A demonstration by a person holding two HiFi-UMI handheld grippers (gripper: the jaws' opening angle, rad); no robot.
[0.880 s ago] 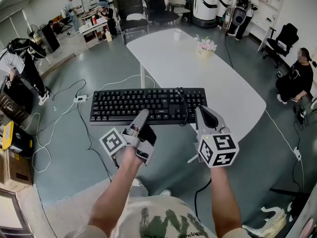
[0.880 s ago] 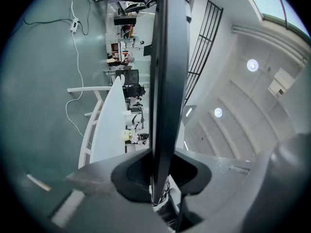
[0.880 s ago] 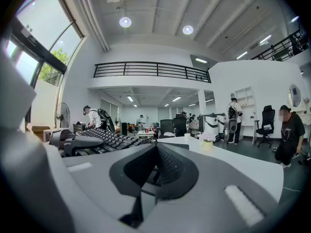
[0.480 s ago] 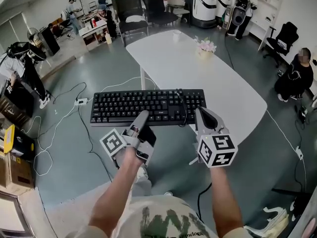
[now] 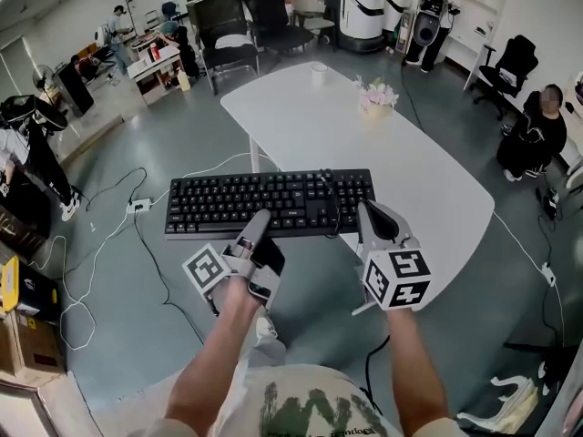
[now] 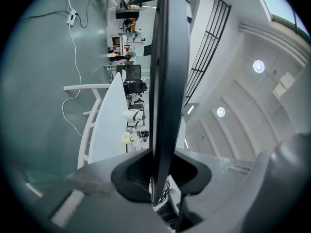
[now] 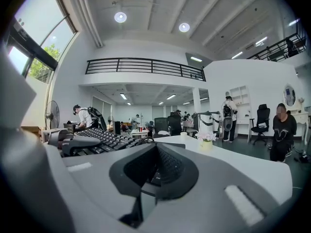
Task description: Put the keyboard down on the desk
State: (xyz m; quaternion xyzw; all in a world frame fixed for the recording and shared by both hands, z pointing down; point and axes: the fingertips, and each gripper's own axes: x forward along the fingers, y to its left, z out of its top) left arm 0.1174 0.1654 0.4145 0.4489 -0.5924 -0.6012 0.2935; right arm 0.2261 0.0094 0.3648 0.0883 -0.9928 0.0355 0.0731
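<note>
A black keyboard (image 5: 269,203) hangs level in the air, over the grey floor, with its right end over the near edge of the white desk (image 5: 428,167). My left gripper (image 5: 259,228) is shut on the keyboard's near edge left of the middle. My right gripper (image 5: 367,218) is shut on the near edge at the right end. In the left gripper view the keyboard (image 6: 167,81) shows edge-on as a dark slab clamped in the left gripper (image 6: 158,181). The right gripper view shows the keys (image 7: 104,140) running left from the right gripper (image 7: 153,176), with the desk (image 7: 233,161) beyond.
A small pot of flowers (image 5: 375,98) and a white cup (image 5: 319,69) stand at the far end of the desk. The keyboard's cable (image 5: 333,198) lies across its keys. Cables and a power strip (image 5: 138,206) trail over the floor at left. Office chairs (image 5: 223,25) and several people stand around.
The keyboard has stayed in both grippers. The whole view has shifted a little, and the desk now sits slightly lower and nearer in the picture.
</note>
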